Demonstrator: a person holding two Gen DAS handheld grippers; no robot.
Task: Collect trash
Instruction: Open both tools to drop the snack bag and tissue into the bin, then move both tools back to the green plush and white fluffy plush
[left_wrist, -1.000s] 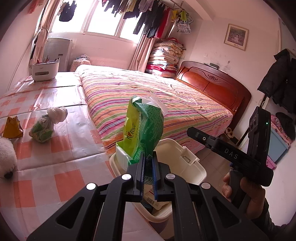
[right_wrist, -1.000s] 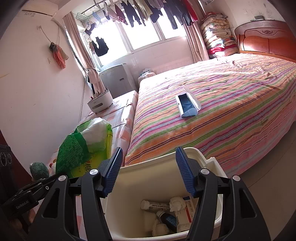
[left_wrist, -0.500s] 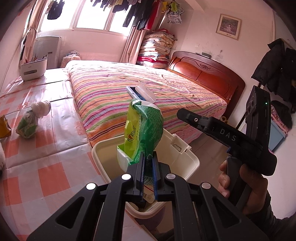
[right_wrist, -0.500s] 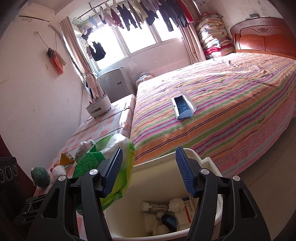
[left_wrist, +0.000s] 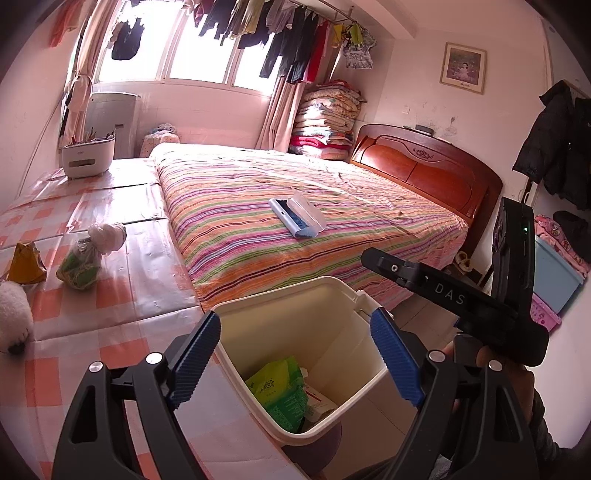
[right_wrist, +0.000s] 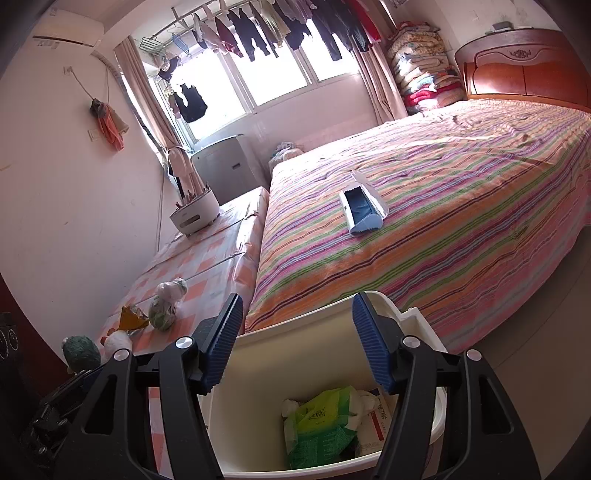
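The green and yellow snack bag (left_wrist: 280, 395) lies inside the cream bin (left_wrist: 280, 291), on top of boxes and small bottles. My left gripper (left_wrist: 295, 315) hovers above the bin's mouth; its jaws are opening wide and nothing sits between them. My right gripper (right_wrist: 298, 298) is held over the same bin (right_wrist: 295, 334) from the other side, jaws apart and opening slightly, with nothing between the pads; the bag (right_wrist: 321, 424) shows below it. A knotted green and white bag (left_wrist: 83, 258) and a yellow wrapper (left_wrist: 26, 258) lie on the checkered surface to the left.
A striped bed (left_wrist: 295, 184) fills the middle, with an open blue case (left_wrist: 295, 218) on it. A white plush toy (left_wrist: 11, 321) sits at the left edge of the checkered surface. A white holder (left_wrist: 86, 155) stands at its far end. A hand (left_wrist: 476, 354) grips the right tool.
The left gripper was shut on the green bag above the bin; now its jaws stand wide and the bag lies inside the bin. The right gripper has stayed put.
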